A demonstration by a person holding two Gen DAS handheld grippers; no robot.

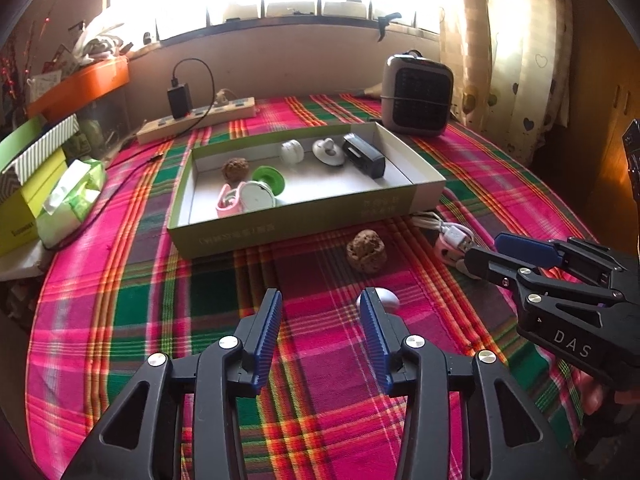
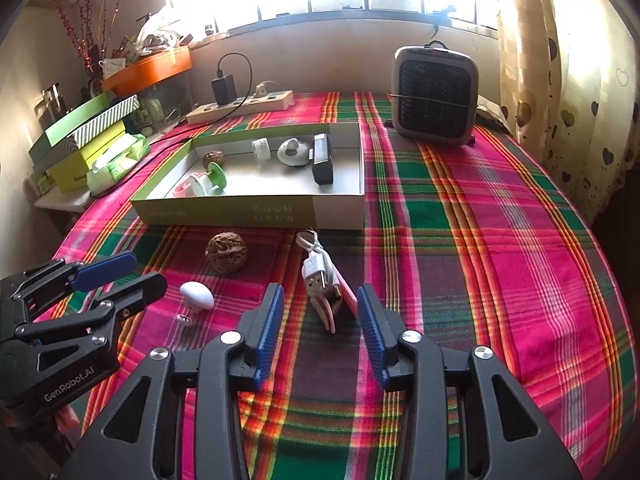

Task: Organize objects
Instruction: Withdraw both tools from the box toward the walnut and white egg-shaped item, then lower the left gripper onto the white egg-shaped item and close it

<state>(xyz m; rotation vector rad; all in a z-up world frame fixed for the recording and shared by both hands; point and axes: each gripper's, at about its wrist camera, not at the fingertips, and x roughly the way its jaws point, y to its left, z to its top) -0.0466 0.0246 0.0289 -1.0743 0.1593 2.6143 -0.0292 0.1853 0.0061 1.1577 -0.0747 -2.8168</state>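
Note:
My left gripper (image 1: 320, 304) stands open over the plaid cloth with nothing between its fingers. A white egg-shaped piece (image 1: 386, 298) (image 2: 197, 295) lies just outside its right finger. A walnut (image 1: 366, 256) (image 2: 227, 252) rests on the cloth in front of a shallow green box (image 1: 304, 224) (image 2: 224, 210). The box holds several small items, among them another walnut (image 1: 235, 169) and a black device (image 1: 364, 156). My right gripper (image 2: 320, 300) is open around a pink holder with a white USB cable (image 2: 324, 292) (image 1: 452, 240); the pads do not press on it. Each gripper shows in the other's view: the right gripper (image 1: 492, 250), the left gripper (image 2: 136, 276).
A small grey heater (image 2: 434, 96) stands at the back right, a power strip (image 2: 240, 106) with a black charger behind the box. Stacked boxes (image 2: 80, 140) and a tissue pack (image 2: 120, 160) crowd the left edge. A curtain hangs at the right.

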